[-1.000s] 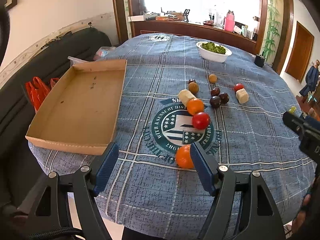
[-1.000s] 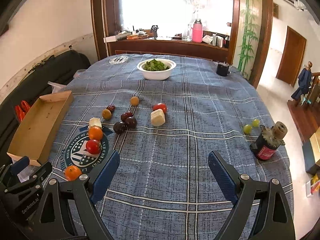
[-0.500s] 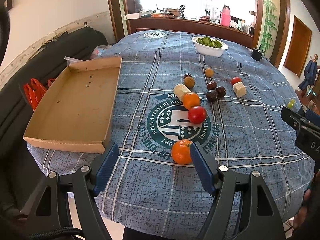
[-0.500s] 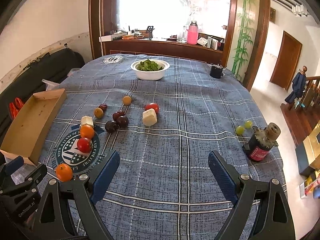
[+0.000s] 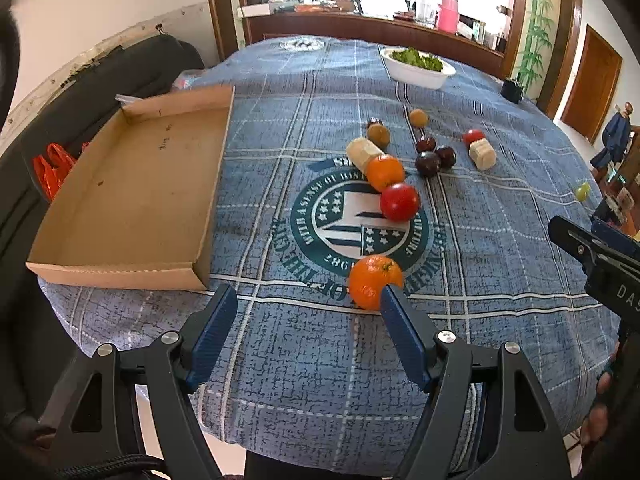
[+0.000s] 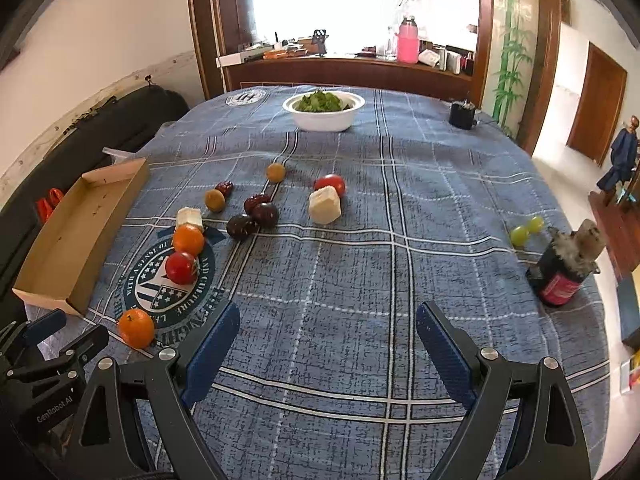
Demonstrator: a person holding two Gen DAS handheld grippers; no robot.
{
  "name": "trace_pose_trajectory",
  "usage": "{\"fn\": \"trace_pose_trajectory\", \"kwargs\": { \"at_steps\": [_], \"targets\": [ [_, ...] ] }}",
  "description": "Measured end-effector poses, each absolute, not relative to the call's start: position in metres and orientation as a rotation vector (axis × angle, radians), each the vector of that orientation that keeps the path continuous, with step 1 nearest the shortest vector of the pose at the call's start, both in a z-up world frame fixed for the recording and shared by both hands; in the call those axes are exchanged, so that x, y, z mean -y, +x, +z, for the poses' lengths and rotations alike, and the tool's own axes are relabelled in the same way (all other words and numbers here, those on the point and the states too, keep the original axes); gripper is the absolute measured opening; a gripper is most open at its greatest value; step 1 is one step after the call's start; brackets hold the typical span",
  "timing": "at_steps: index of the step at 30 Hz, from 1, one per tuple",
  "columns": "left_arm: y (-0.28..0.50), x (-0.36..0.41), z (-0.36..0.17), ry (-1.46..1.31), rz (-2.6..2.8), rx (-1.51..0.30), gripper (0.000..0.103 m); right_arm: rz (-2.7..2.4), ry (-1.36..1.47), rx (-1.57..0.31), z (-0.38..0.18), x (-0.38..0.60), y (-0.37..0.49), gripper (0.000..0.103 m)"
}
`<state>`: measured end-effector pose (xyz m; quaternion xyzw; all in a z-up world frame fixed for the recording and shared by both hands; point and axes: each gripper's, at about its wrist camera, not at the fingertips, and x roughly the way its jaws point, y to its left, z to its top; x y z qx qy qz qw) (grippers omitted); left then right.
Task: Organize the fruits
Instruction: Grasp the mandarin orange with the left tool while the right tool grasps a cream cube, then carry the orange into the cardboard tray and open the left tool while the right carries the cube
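Observation:
Fruits lie scattered on a round table with a blue plaid cloth (image 5: 500,240). Nearest is an orange (image 5: 374,280), also in the right wrist view (image 6: 136,327). Beyond it lie a red tomato (image 5: 399,201), a second orange (image 5: 385,172), a banana piece (image 5: 362,154), dark plums (image 5: 434,160) and another banana piece (image 6: 325,206). Two green grapes (image 6: 526,231) lie at the far right. My left gripper (image 5: 308,312) is open, with the orange just beyond its right fingertip. My right gripper (image 6: 326,332) is open and empty over bare cloth.
An empty cardboard tray (image 5: 132,184) sits at the table's left edge. A white bowl of greens (image 6: 324,110) stands at the back. A dark can (image 6: 564,268) stands at the right edge and a small black cup (image 6: 462,114) at the back right. A dark sofa (image 5: 100,76) lies left.
My left gripper has moved forward toward the nearest orange, which now sits closer to its right fingertip. My right gripper has barely shifted. Both stay open.

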<state>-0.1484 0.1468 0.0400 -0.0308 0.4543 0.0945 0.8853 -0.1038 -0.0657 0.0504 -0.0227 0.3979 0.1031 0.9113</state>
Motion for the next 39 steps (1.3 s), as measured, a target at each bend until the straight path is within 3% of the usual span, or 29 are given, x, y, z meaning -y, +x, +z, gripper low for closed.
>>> {"fn": "trace_pose_trajectory", "kwargs": {
  "at_steps": [5, 10, 13, 15, 18, 23, 25, 27, 28, 29, 39],
  "targets": [
    [-0.139, -0.141, 0.033, -0.078, 0.139, -0.978, 0.074, 0.247, -0.006, -0.85, 0.041, 0.069, -0.097, 0.087],
    [-0.127, -0.133, 0.028, -0.047, 0.123, -0.99, 0.074, 0.29, -0.002, -0.869, 0.033, 0.068, -0.081, 0.076],
    [-0.12, -0.128, 0.022, -0.026, 0.11, -1.012, 0.074, 0.293, -0.016, -0.869, 0.03, 0.066, -0.057, 0.066],
    [-0.117, -0.125, 0.018, -0.014, 0.1, -1.025, 0.074, 0.304, -0.009, -0.881, 0.028, 0.065, -0.039, 0.053],
    [-0.114, -0.122, 0.011, 0.006, 0.089, -1.043, 0.074, 0.319, 0.013, -0.916, 0.022, 0.062, -0.008, 0.044],
    [-0.106, -0.13, 0.004, -0.035, 0.072, -1.06, 0.074, 0.319, -0.011, -0.947, 0.014, 0.045, 0.032, 0.043],
    [-0.104, -0.131, 0.004, -0.039, 0.078, -1.044, 0.067, 0.315, -0.033, -0.959, 0.008, 0.038, 0.041, 0.043],
    [-0.103, -0.132, 0.006, -0.042, 0.076, -1.026, 0.055, 0.3, -0.051, -0.976, 0.0, 0.034, 0.05, 0.032],
    [-0.103, -0.131, 0.007, -0.038, 0.072, -1.02, 0.038, 0.307, -0.038, -0.981, -0.001, 0.035, 0.05, 0.031],
    [-0.103, -0.13, 0.008, -0.034, 0.071, -1.018, 0.033, 0.322, -0.016, -0.973, 0.001, 0.038, 0.048, 0.031],
    [-0.121, -0.145, 0.032, -0.056, 0.099, -0.965, 0.033, 0.506, 0.065, -0.904, 0.035, 0.024, -0.024, 0.031]
  ]
}}
